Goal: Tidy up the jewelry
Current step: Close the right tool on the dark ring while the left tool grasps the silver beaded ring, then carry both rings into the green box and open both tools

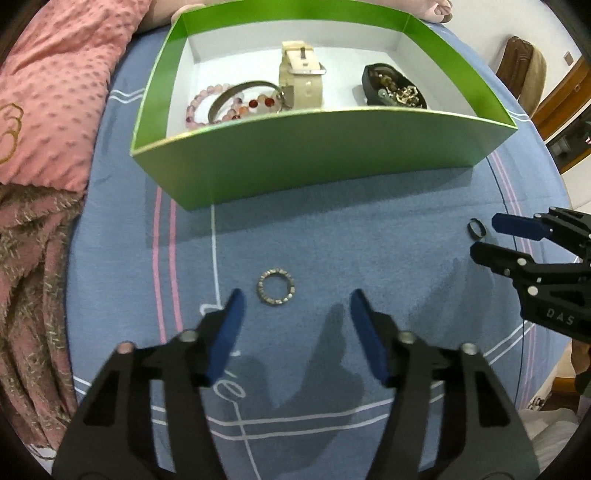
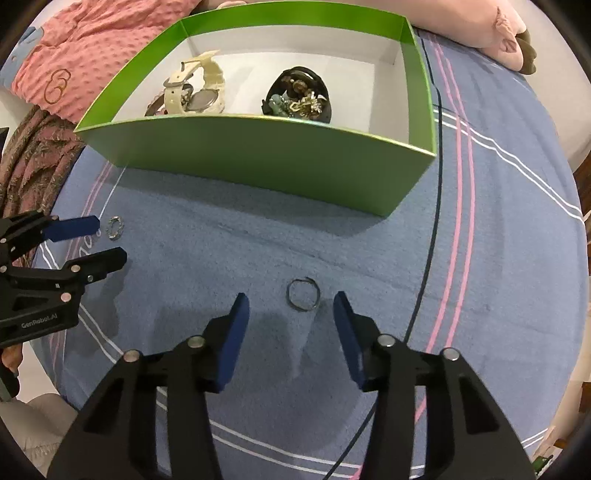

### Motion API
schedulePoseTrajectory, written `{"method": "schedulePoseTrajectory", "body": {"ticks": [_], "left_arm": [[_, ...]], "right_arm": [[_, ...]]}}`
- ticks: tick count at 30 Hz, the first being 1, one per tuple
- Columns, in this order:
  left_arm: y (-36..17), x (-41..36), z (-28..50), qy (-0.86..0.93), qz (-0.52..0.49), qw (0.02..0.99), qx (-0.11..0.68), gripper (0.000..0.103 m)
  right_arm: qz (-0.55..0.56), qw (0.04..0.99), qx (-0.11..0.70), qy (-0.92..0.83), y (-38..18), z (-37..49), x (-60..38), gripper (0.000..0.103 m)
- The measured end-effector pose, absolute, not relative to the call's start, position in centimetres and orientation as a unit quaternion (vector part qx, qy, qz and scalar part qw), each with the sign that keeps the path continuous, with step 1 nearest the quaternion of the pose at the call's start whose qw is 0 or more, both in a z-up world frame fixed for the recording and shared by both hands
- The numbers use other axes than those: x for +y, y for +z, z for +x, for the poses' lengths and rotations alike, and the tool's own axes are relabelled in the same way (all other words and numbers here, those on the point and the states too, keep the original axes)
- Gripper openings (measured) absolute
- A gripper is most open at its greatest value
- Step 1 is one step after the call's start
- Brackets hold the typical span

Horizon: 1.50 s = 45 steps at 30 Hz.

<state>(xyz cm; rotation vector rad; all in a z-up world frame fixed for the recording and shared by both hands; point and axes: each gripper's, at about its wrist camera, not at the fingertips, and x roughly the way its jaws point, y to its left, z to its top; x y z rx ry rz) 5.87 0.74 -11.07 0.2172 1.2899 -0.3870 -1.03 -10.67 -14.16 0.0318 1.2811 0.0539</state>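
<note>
Left gripper point(image 1: 295, 310) fingers wide, nothing between the pads, studded ring point(image 1: 276, 287) on the blue bedsheet point(image 1: 332, 240) just past its tips at 11 o'clock, right gripper point(image 2: 290, 314) likewise parted around empty air, thin ring point(image 2: 303, 294) at 12, green box point(image 1: 314, 162) beyond holding a cream watch point(image 1: 301, 75), bead bracelet point(image 1: 207, 101), dark jewelry dish point(image 1: 393, 86).

A: Blue bedspread point(image 1: 332, 236) fills the view, pink and white stripes crossing it.

B: And a pink dotted blanket point(image 1: 55, 92) bunched along its left edge, a brownish fuzzy throw point(image 1: 29, 266) below it.

A: Far right, a brown wooden door frame point(image 1: 561, 96) against a white wall, something tan hanging nearby.

B: Pale pink pillow point(image 2: 480, 26) up top, light even and soft.
</note>
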Motion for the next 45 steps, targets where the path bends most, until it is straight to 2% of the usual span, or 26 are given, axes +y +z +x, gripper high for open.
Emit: {"method": "schedulePoseTrajectory", "body": {"ticks": [3, 5, 9, 13, 14, 20, 22, 24, 27, 29, 31, 45], "left_arm": [[-11.5, 0.7, 5.8, -0.183, 0.096, 0.773, 0.600, 0.056], [-11.7, 0.6, 5.9, -0.187, 0.091, 0.772, 0.601, 0.055], [-12.1, 0.6, 6.0, -0.187, 0.087, 0.773, 0.600, 0.054], [-11.9, 2.3, 6.2, -0.185, 0.070, 0.776, 0.599, 0.054], [-11.9, 2.6, 6.3, -0.185, 0.067, 0.776, 0.599, 0.054], [-12.1, 3.1, 6.5, -0.181, 0.067, 0.777, 0.599, 0.054], [-12.1, 3.0, 6.3, -0.181, 0.071, 0.778, 0.597, 0.047], [-12.2, 2.9, 6.2, -0.176, 0.076, 0.780, 0.595, 0.035], [-12.0, 3.3, 6.7, -0.171, 0.076, 0.781, 0.596, 0.021], [-11.9, 2.9, 6.7, -0.170, 0.077, 0.781, 0.596, 0.021], [-11.8, 3.0, 6.5, -0.165, 0.082, 0.782, 0.595, 0.021], [-11.8, 2.7, 5.8, -0.162, 0.091, 0.781, 0.596, 0.021]], "right_arm": [[0.017, 0.803, 0.596, 0.026, -14.3, -0.9, -10.7, 0.048], [0.011, 0.801, 0.599, 0.022, -14.6, -0.7, -10.6, 0.042], [-0.018, 0.801, 0.599, 0.015, -14.8, -0.9, -10.2, 0.040], [-0.020, 0.800, 0.599, 0.020, -14.7, -1.1, -9.6, 0.022], [-0.018, 0.800, 0.600, 0.022, -14.6, -1.1, -9.6, 0.021], [-0.015, 0.801, 0.598, 0.029, -14.6, -1.7, -9.0, 0.021], [-0.014, 0.800, 0.599, 0.029, -14.5, -1.9, -9.1, 0.021], [-0.010, 0.799, 0.600, 0.031, -14.5, -2.0, -9.2, 0.021], [0.000, 0.799, 0.601, 0.031, -14.5, -0.8, -9.9, 0.022], [0.001, 0.804, 0.594, 0.026, -14.0, -0.9, -10.4, 0.034], [0.003, 0.808, 0.589, 0.025, -13.7, -1.0, -10.7, 0.039], [-0.036, 0.798, 0.601, 0.027, -14.5, -0.4, -9.0, 0.038]]}}
